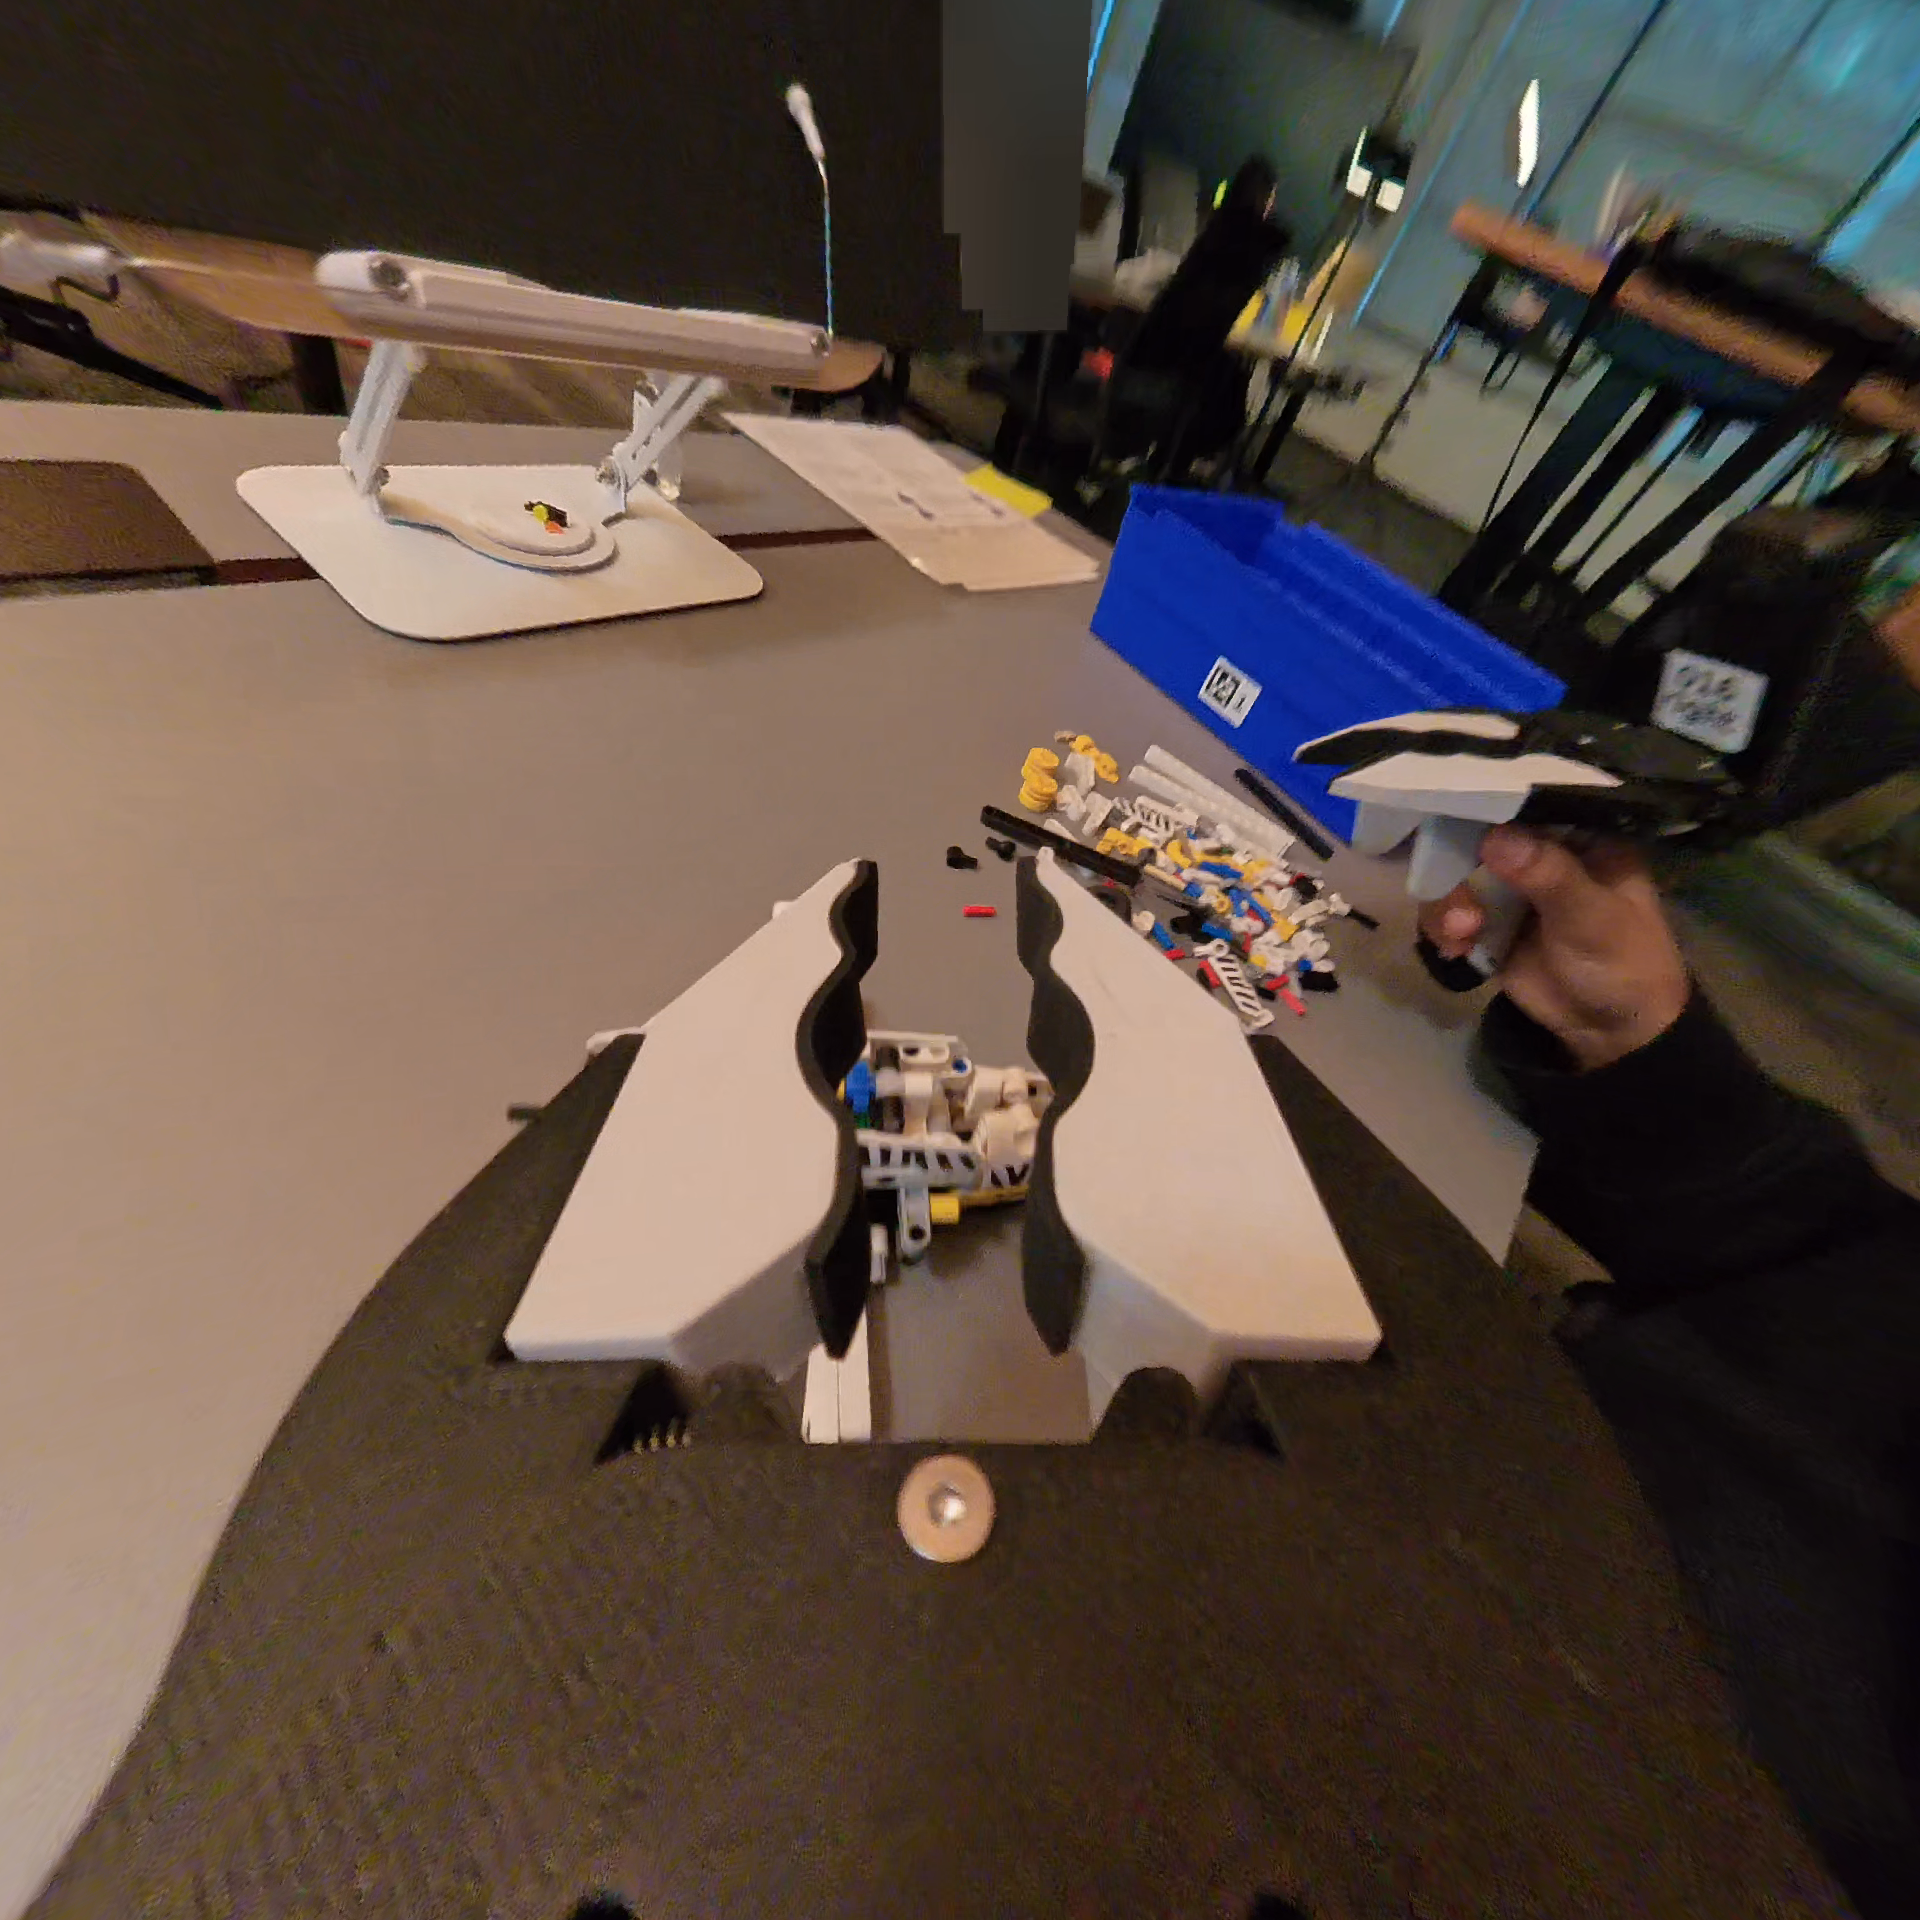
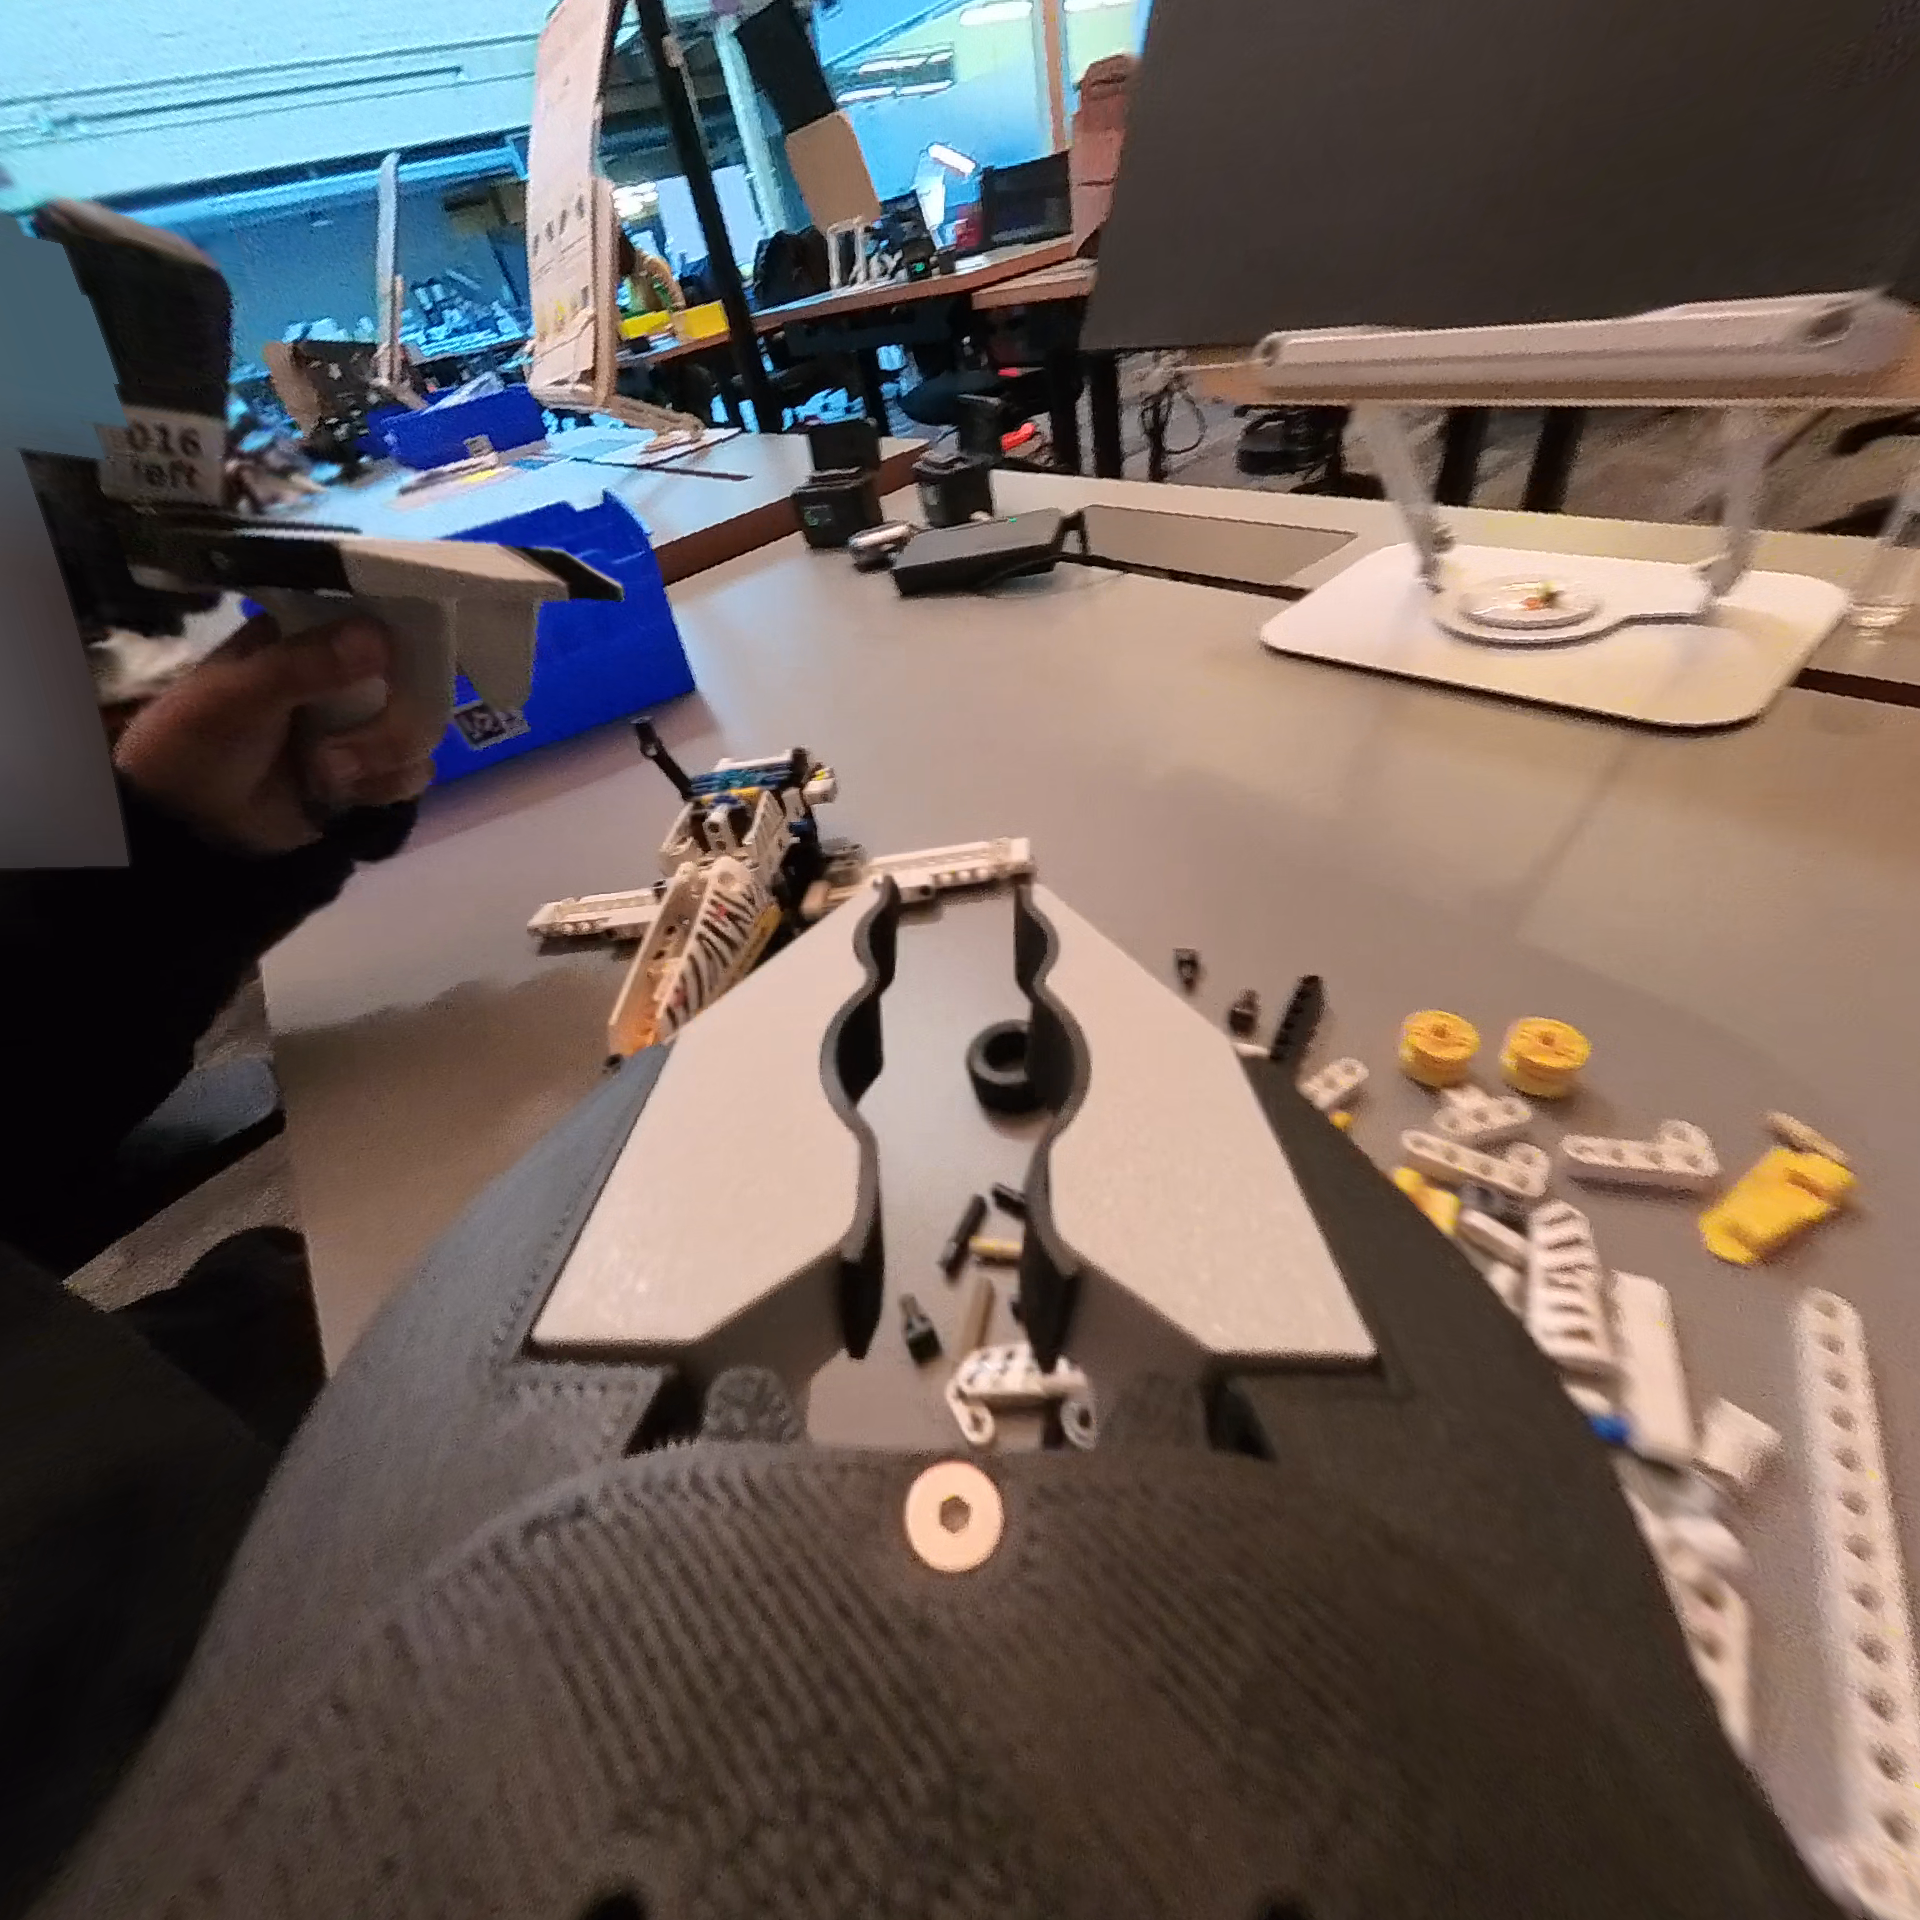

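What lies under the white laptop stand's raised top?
On the stand's base plate lies a small yellow, orange and black bit. The stand's top side is not visible.

The left gripper (image 1: pixel 945 883) hangs above the grey table (image 1: pixel 416 831) with its jaws apart and nothing in them; right under it a small model (image 1: pixel 935 1122) of white, blue, yellow and black building pieces rests on the table, white beams sticking out to either side. The right gripper (image 2: pixel 951 904), jaws also apart and bare, hangs over a scatter of loose pieces (image 1: pixel 1195 862), where a small black tyre (image 2: pixel 1006 1065) lies flat, with two yellow wheels (image 2: pixel 1439 1047) and white holed beams beside it, near a blue bin (image 1: pixel 1299 623)
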### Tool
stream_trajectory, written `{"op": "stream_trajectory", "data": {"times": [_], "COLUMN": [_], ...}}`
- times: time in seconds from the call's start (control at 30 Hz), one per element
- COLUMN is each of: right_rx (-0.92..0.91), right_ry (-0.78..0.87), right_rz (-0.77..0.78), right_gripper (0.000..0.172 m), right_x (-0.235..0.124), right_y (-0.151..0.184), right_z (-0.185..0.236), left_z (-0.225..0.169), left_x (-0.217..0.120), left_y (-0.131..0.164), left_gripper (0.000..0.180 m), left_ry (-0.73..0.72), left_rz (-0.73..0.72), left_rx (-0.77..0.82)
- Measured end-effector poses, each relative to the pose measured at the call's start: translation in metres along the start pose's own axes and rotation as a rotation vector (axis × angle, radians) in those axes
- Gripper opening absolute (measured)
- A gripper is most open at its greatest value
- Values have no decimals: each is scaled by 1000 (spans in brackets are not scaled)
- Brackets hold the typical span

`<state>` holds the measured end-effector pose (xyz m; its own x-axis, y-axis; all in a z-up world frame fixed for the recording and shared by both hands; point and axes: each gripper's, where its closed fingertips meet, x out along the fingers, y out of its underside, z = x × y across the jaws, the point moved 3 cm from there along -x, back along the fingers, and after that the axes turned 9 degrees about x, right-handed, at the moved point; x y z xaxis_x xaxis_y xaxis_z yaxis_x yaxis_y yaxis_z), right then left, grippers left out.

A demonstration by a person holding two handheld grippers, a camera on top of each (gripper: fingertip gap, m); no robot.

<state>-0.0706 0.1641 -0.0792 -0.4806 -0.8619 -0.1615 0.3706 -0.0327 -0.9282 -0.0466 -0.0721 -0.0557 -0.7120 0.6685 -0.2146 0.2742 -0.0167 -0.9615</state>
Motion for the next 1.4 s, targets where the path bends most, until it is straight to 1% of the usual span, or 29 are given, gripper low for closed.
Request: {"op": "stream_trajectory", "data": {"times": [0.1, 0.17, 0.23, 0.3, 0.33, 0.4, 0.5, 0.53, 0.57, 0.67, 0.73, 0.8, 0.9, 0.97, 1.07, 1.13, 1.2, 1.27, 1.33, 1.4], "right_rx": [-15, -62, -132, -213, -254, -327, -415, -440, -449, -404, -406, -448, -511, -538, -556, -575, -606, -670, -738, -805], "right_ry": [-54, -74, -82, -76, -78, -101, -109, -120, -136, -224, -261, -269, -281, -297, -325, -329, -309, -251, -217, -205], "right_rz": [37, 53, 59, 44, 27, -2, 15, 54, 113, 303, 367, 404, 424, 443, 461, 486, 528, 581, 628, 628], "right_gripper": [29, 32, 40, 51, 52, 49, 44, 40, 39, 38, 37, 34, 28, 26, 25, 23, 23, 22, 17, 14], "right_x": [24, 38, 53, 67, 75, 92, 124, 136, 148, 173, 179, 182, 185, 188, 193, 196, 198, 201, 205, 207], "right_y": [3, 1, -6, -19, -27, -40, -45, -38, -27, 14, 33, 43, 46, 49, 51, 52, 55, 57, 61, 63], "right_z": [20, 35, 50, 64, 70, 84, 91, 91, 91, 93, 97, 98, 103, 106, 112, 114, 114, 109, 107, 109], "left_z": [12, 23, 30, 34, 34, 36, 32, 31, 30, 32, 34, 32, 29, 31, 34, 34, 32, 31, 30, 31], "left_x": [-18, -30, -43, -50, -49, -41, -30, -29, -29, -30, -28, -23, -13, -8, -6, -6, -5, -5, -4, -4], "left_y": [24, 34, 35, 33, 34, 46, 60, 61, 61, 60, 62, 64, 67, 69, 72, 72, 72, 72, 71, 70], "left_gripper": [27, 26, 24, 26, 26, 27, 28, 29, 29, 28, 28, 28, 28, 25, 17, 16, 10, 8, 7, 6], "left_ry": [-33, -84, -107, -80, -61, -63, -43, -44, -45, -51, -51, -18, 5, -22, -44, -24, 0, -8, -19, -35], "left_rz": [-92, -199, -327, -382, -374, -287, -188, -176, -176, -185, -169, -154, -118, -93, -73, -75, -75, -71, -70, -68], "left_rx": [-61, -71, -108, -172, -184, -188, -179, -177, -170, -176, -199, -225, -261, -267, -281, -298, -300, -287, -267, -248]}}
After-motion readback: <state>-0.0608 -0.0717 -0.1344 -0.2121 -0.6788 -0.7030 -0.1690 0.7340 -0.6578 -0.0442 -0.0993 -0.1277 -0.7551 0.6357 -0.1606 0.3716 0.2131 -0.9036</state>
